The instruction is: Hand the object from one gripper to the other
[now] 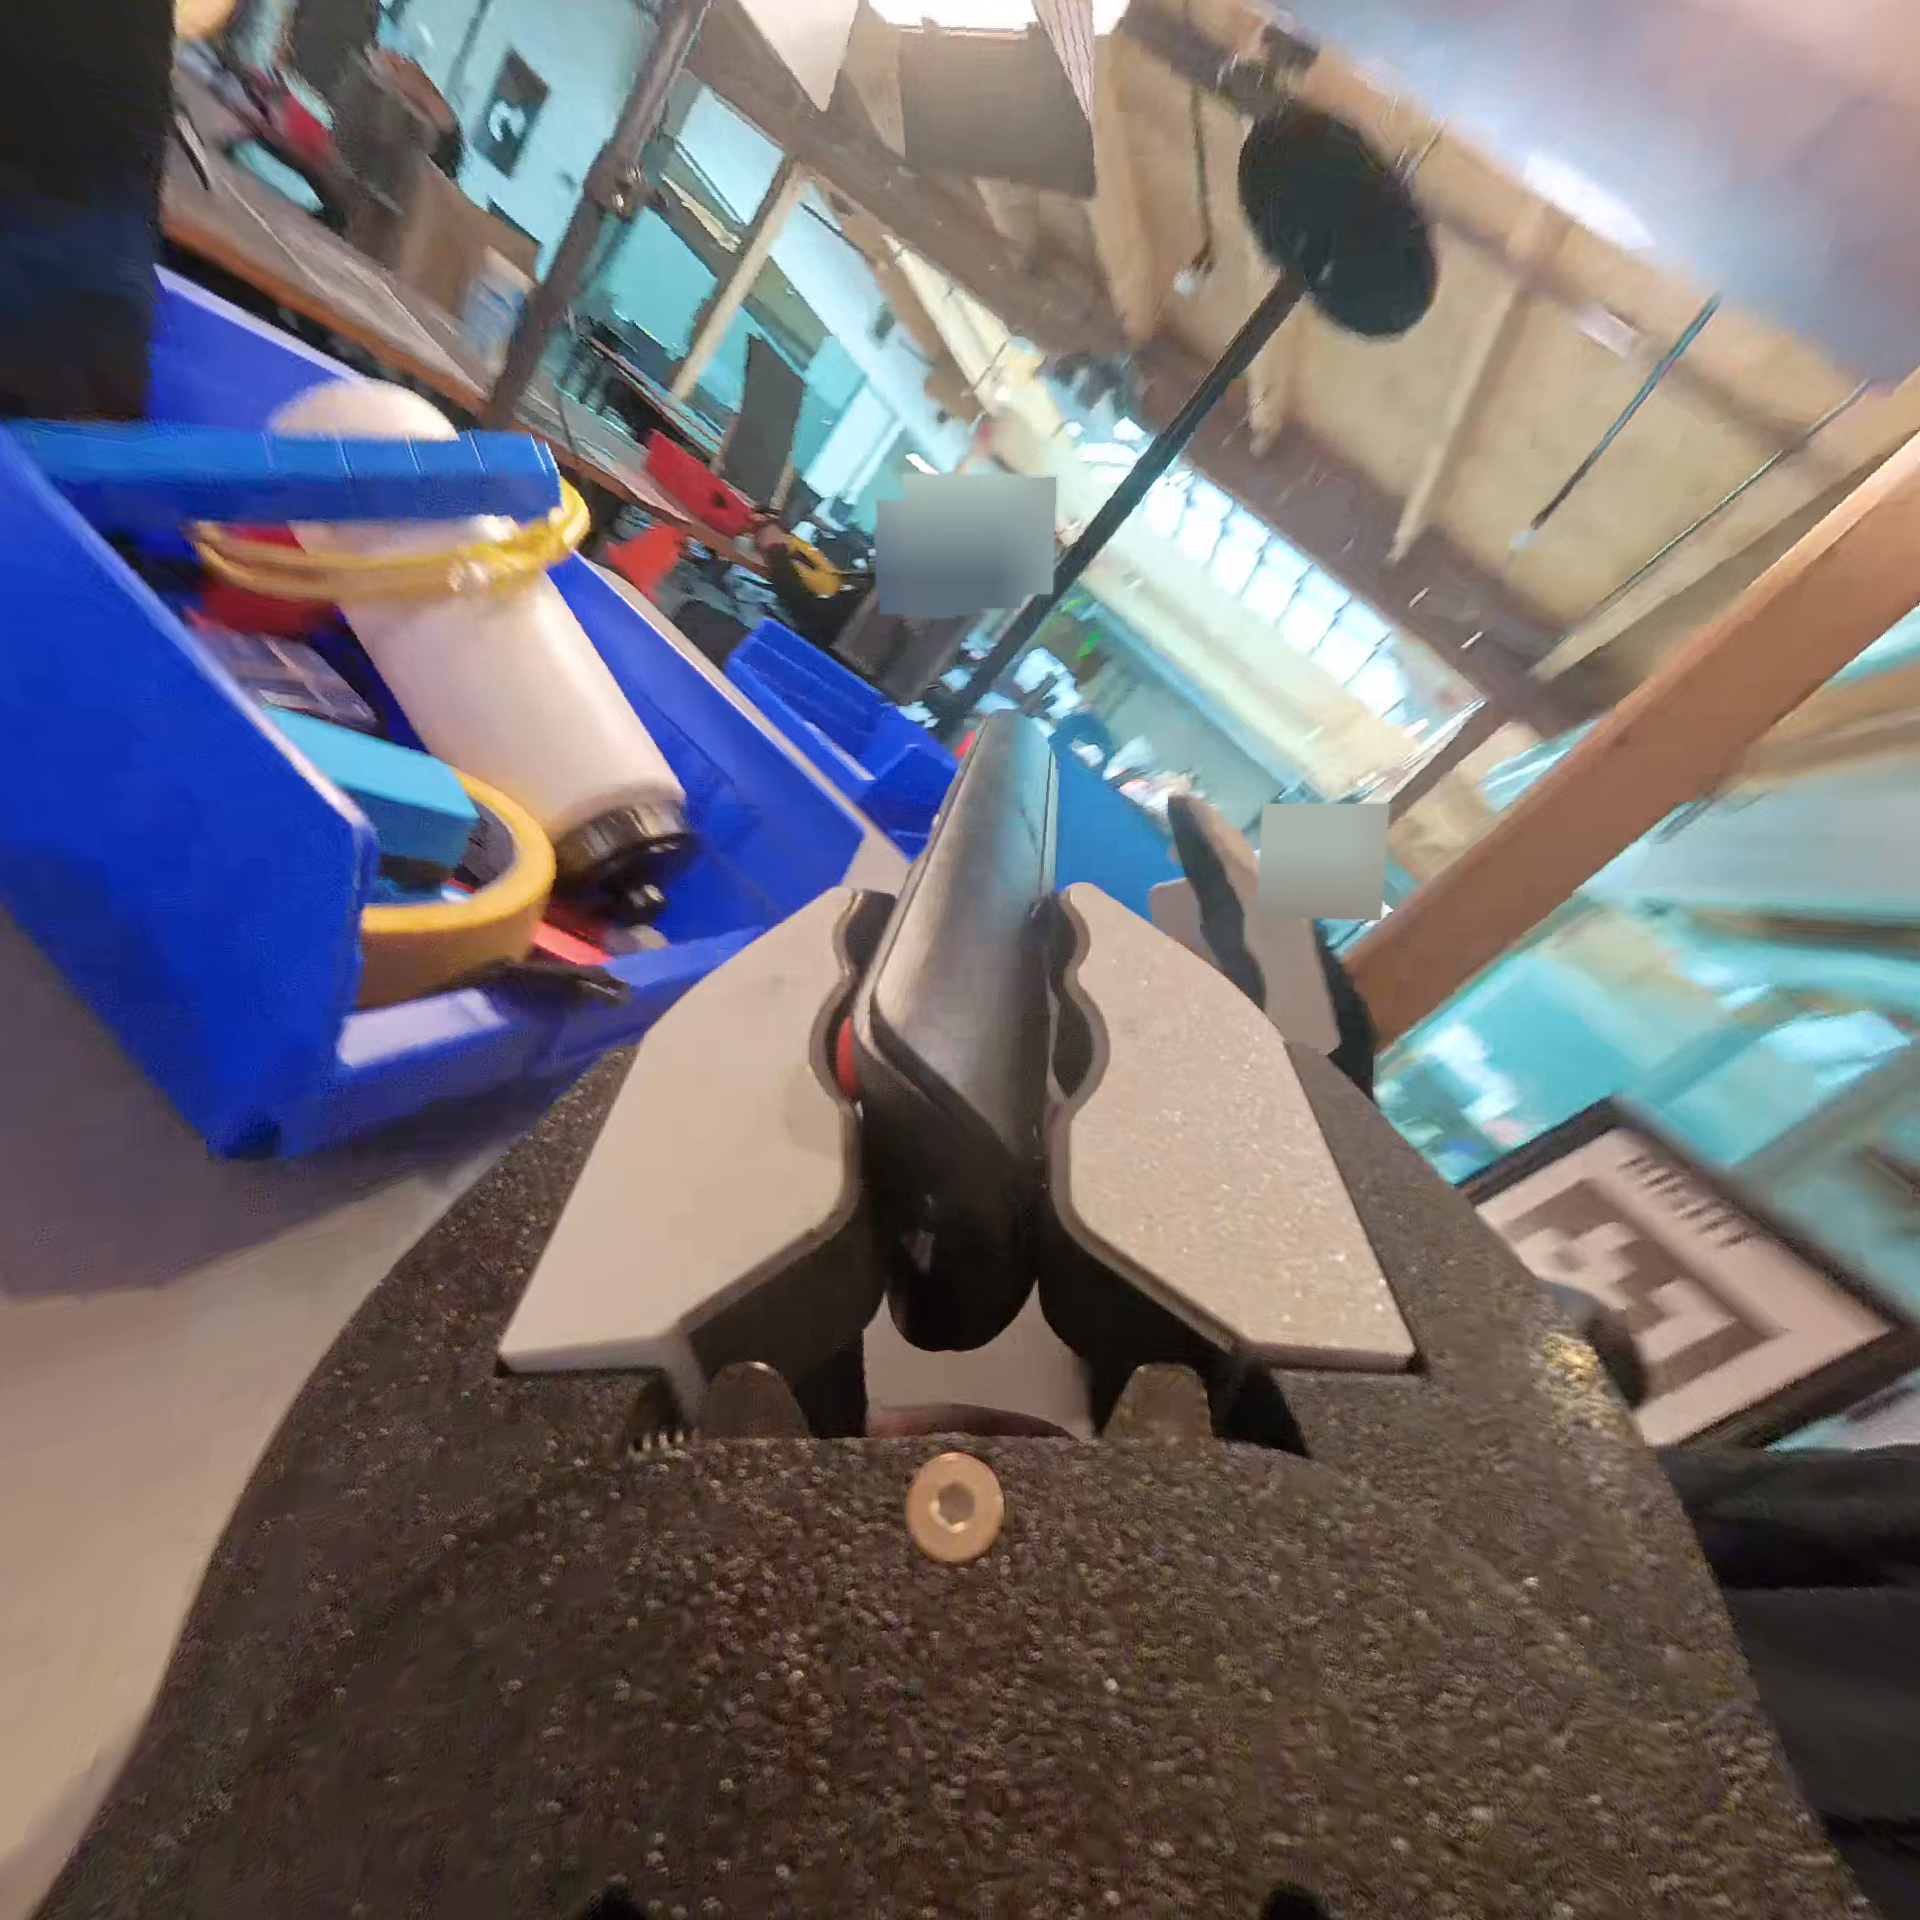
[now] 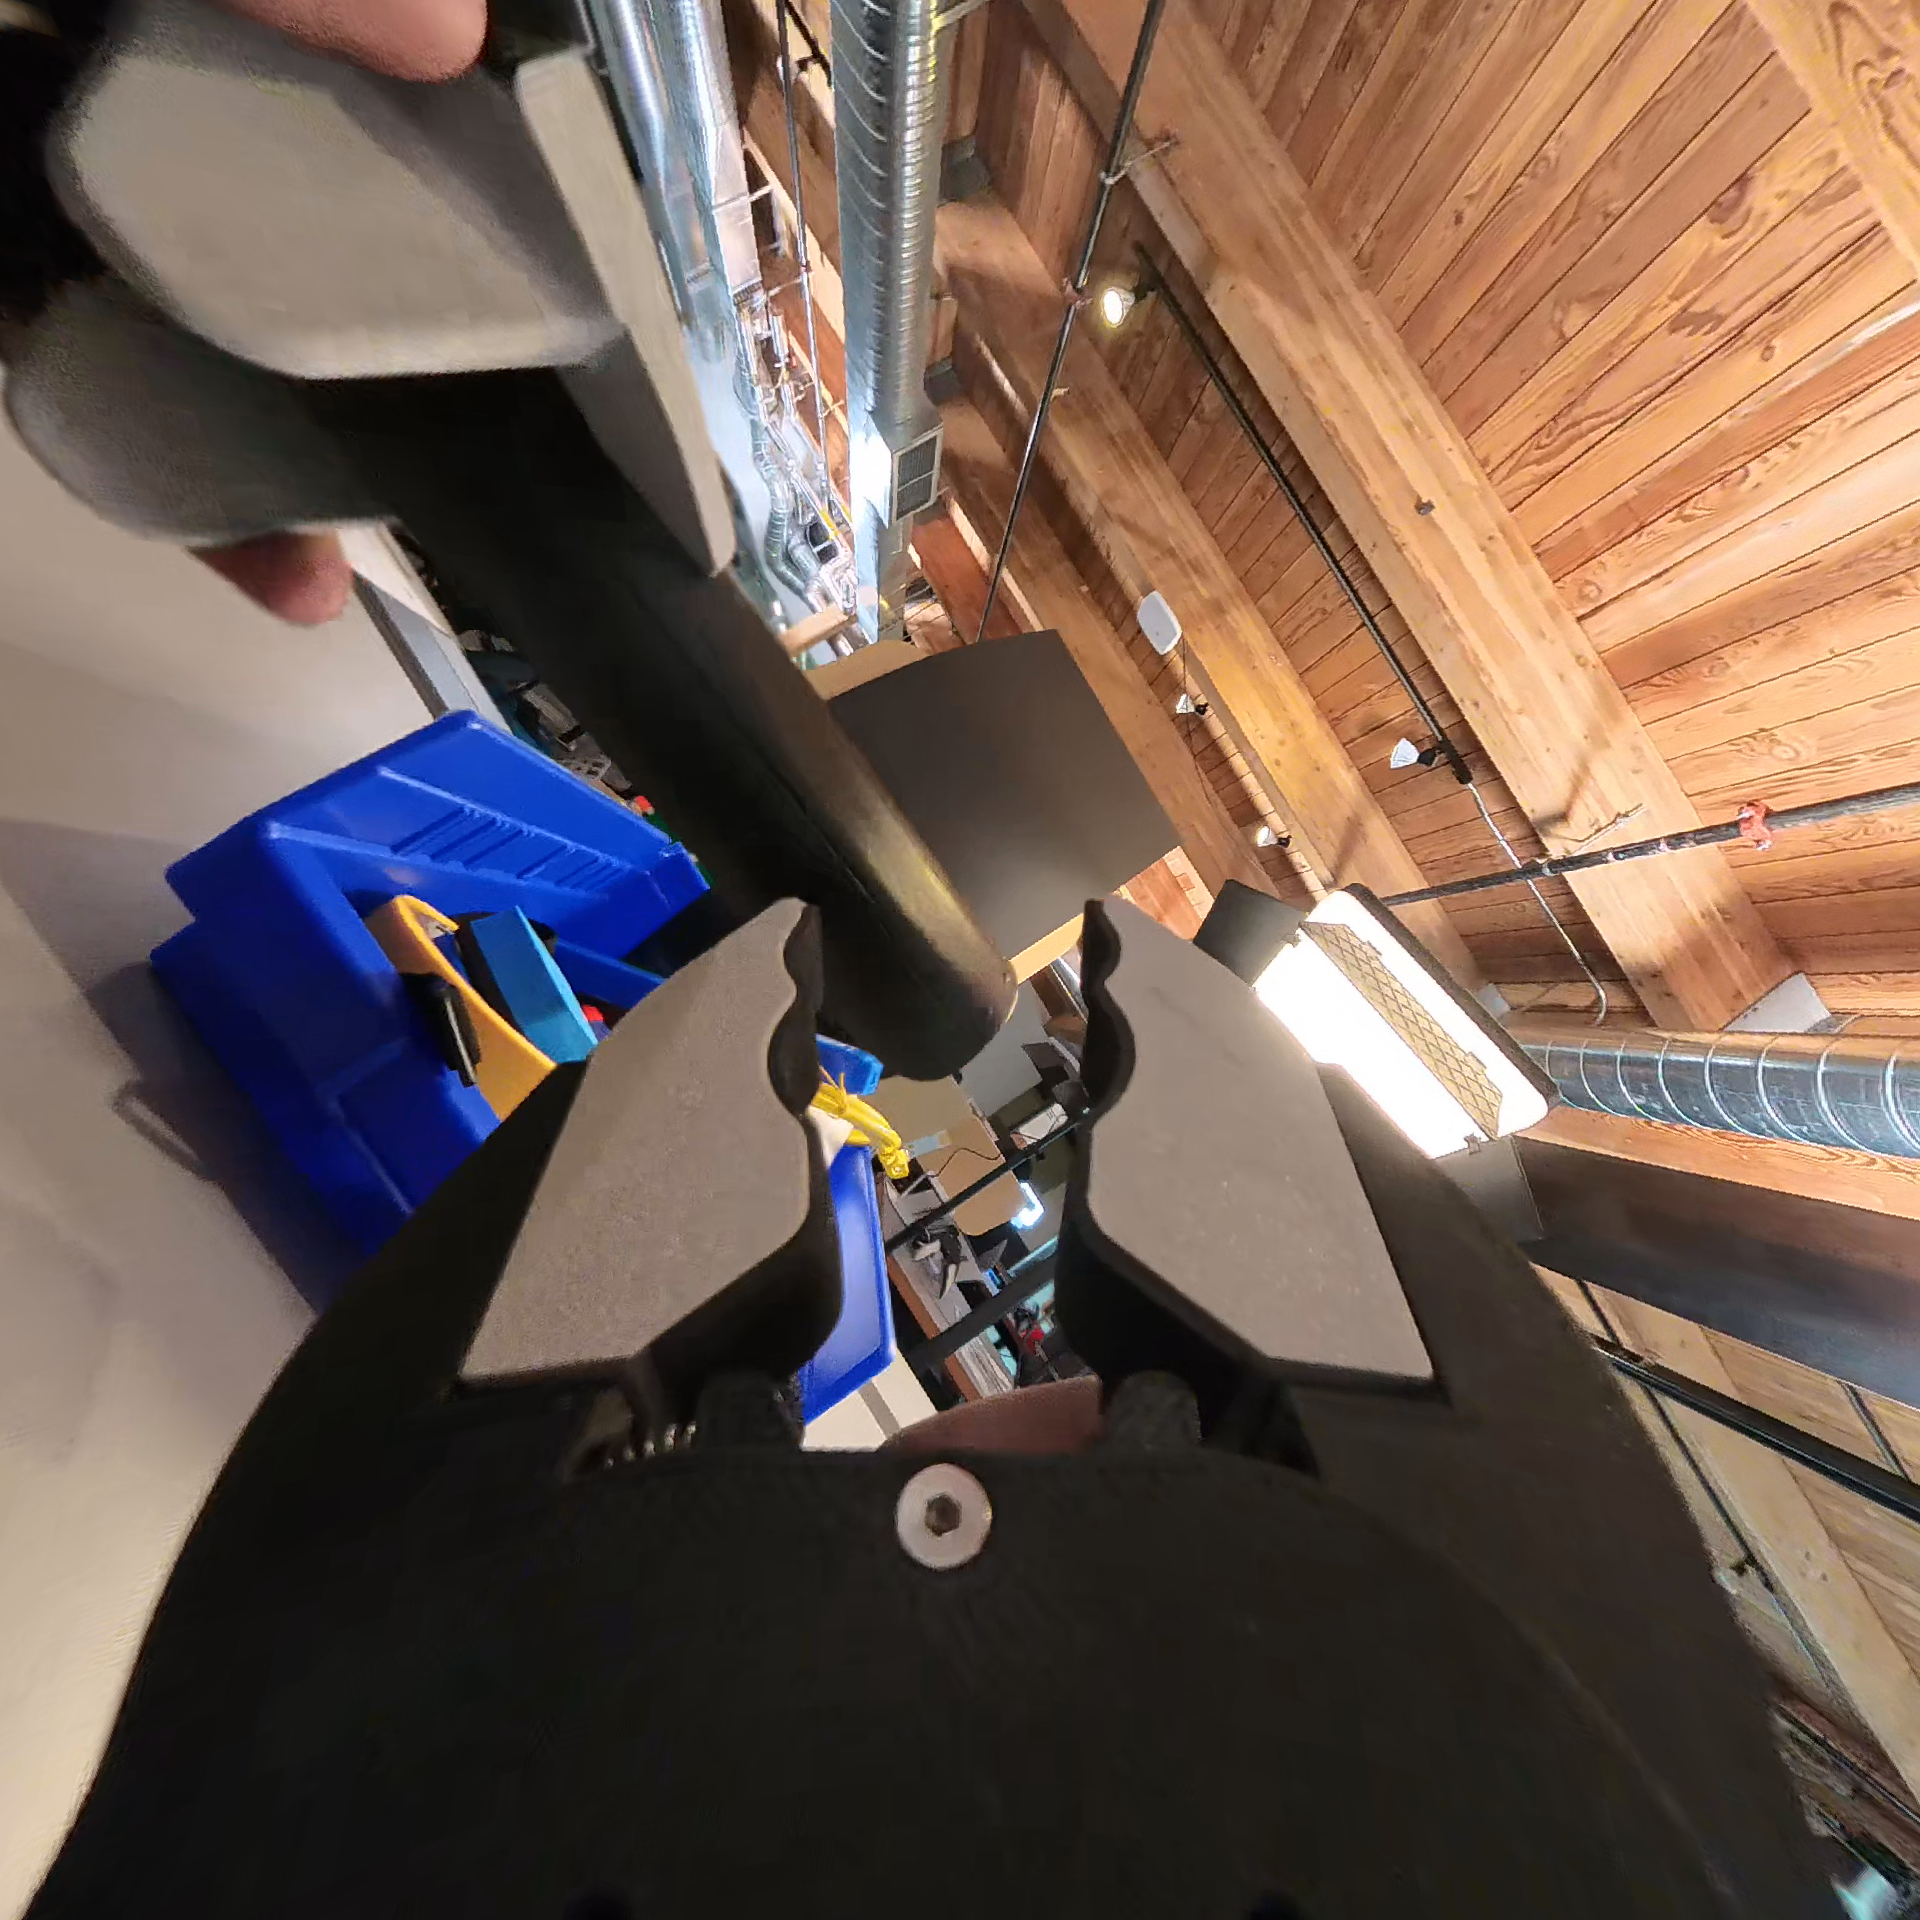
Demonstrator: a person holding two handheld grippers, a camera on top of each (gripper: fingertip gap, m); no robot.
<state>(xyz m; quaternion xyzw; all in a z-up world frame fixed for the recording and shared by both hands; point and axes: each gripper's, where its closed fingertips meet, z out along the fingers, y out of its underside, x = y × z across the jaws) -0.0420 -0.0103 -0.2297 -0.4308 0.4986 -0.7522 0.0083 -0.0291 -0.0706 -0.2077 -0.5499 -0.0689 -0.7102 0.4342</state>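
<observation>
- My left gripper (image 1: 951,997) is clamped on a flat black object (image 1: 961,935), smooth, rounded edges, maybe a remote.
- My right gripper (image 2: 945,997) is spread wide, the object's free end (image 2: 914,977) poking in between the fingertips, not pinched.
- Risk: releasing left before right closes drops it; the slick casing may slip on the grey scalloped pads (image 2: 665,1143).
- Blue plastic bin (image 1: 187,831) of clutter sits nearby.

Wood-plank ceiling (image 2: 1558,364) with silver ducts (image 2: 883,260), a lit panel lamp (image 2: 1392,1029), pale tabletop (image 2: 125,727).
</observation>
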